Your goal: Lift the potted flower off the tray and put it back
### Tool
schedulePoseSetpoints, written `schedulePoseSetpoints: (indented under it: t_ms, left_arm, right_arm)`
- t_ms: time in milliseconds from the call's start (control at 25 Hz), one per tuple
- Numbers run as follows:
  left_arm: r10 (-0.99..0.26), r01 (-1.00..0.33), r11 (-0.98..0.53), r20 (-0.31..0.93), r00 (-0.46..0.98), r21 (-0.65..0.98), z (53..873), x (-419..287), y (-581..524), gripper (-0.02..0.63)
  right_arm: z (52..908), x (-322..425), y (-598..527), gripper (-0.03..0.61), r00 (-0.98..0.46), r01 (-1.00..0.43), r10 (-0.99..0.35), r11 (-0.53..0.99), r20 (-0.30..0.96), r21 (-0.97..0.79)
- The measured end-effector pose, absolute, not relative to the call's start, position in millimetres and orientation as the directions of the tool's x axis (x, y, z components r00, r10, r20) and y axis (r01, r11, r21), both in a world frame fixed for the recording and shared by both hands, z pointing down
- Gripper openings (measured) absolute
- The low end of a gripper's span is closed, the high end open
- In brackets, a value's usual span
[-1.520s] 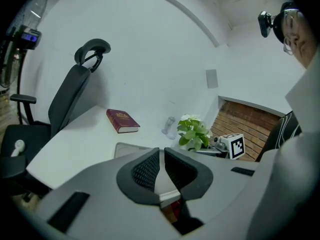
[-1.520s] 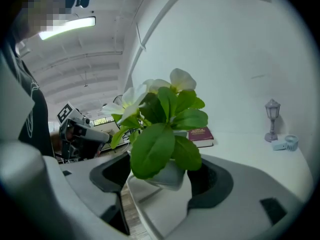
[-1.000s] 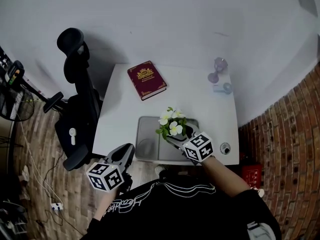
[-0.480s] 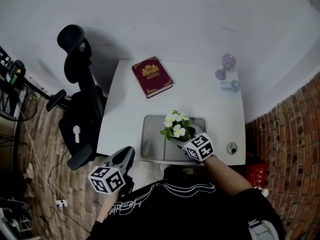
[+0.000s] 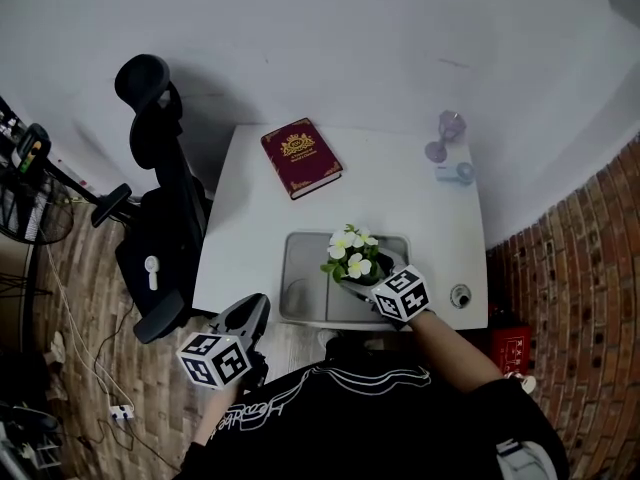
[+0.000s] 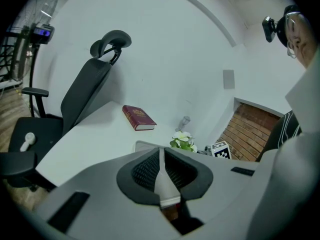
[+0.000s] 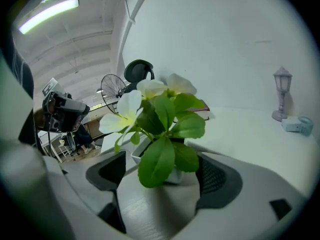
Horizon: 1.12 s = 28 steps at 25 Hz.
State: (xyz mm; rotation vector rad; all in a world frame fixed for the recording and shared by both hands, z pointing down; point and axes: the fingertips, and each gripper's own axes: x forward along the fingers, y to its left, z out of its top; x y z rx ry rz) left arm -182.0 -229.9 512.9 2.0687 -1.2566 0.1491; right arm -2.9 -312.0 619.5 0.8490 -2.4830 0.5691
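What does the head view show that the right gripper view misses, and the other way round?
Only the head view: the outline of the grey tray, the left tongs held off the table's near edge, the cable hole and the brick floor. Only the right gripper view: a lit ceiling tube, and the white pot between the jaws of the right tongs, which have just been opening, the left pad clear of it. Both: the potted flower, the small lamp, the office chair and the fan.
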Motion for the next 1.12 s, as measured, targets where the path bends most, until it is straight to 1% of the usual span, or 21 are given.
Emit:
schedulePoseSetpoints:
  t_ms: [120,240,320,400,520,600,720,760,800,880,960,1120]
  left_arm:
    - [-0.739,-0.813,-0.291,0.421,0.526,0.505,509,-180,-225,0.052]
    - [-0.744,-0.809,-0.305,0.404,0.532,0.503,502,-176,-222,0.052]
    - [-0.747,-0.807,-0.316,0.393,0.536,0.499,499,-173,-219,0.052]
    - [-0.749,-0.803,-0.319,0.385,0.539,0.502,496,-170,-217,0.052]
    - [-0.747,-0.791,-0.339,0.364,0.556,0.510,487,-162,-214,0.052]
    - [-0.740,-0.782,-0.370,0.350,0.575,0.502,479,-153,-209,0.052]
    - [-0.726,-0.766,-0.414,0.330,0.603,0.491,466,-138,-199,0.052]
    - [-0.720,-0.759,-0.435,0.318,0.616,0.484,460,-133,-195,0.052]
    - [-0.713,-0.750,-0.461,0.305,0.631,0.474,454,-127,-191,0.052]
    - [-0.695,-0.731,-0.510,0.284,0.660,0.453,443,-117,-180,0.052]
    - [-0.684,-0.721,-0.532,0.278,0.675,0.443,439,-111,-169,0.052]
    - [-0.680,-0.718,-0.531,0.280,0.678,0.450,443,-109,-154,0.052]
  right_arm:
    - [611,5,-308,0.438,-0.703,-0.657,-0.472,0.718,0.531,-0.231]
    - [599,17,-301,0.436,-0.693,-0.671,-0.489,0.705,0.530,-0.228]
    - [586,28,-293,0.387,-0.687,-0.686,-0.511,0.690,0.517,-0.230]
    - [567,39,-286,0.348,-0.697,-0.694,-0.537,0.672,0.476,-0.259]
    - [530,39,-272,0.322,-0.757,-0.653,-0.545,0.664,0.361,-0.365]
    - [504,33,-259,0.259,-0.793,-0.610,-0.541,0.692,0.281,-0.387]
    - [468,25,-234,0.104,-0.833,-0.550,-0.522,0.748,0.185,-0.371]
    - [457,22,-225,0.043,-0.851,-0.521,-0.503,0.772,0.151,-0.364]
    - [448,18,-215,0.005,-0.870,-0.489,-0.478,0.800,0.123,-0.348]
    - [435,12,-195,0.002,-0.901,-0.430,-0.423,0.849,0.094,-0.308]
    - [428,9,-179,0.002,-0.919,-0.389,-0.386,0.868,0.073,-0.308]
    - [425,7,-162,0.000,-0.930,-0.356,-0.365,0.868,0.041,-0.345]
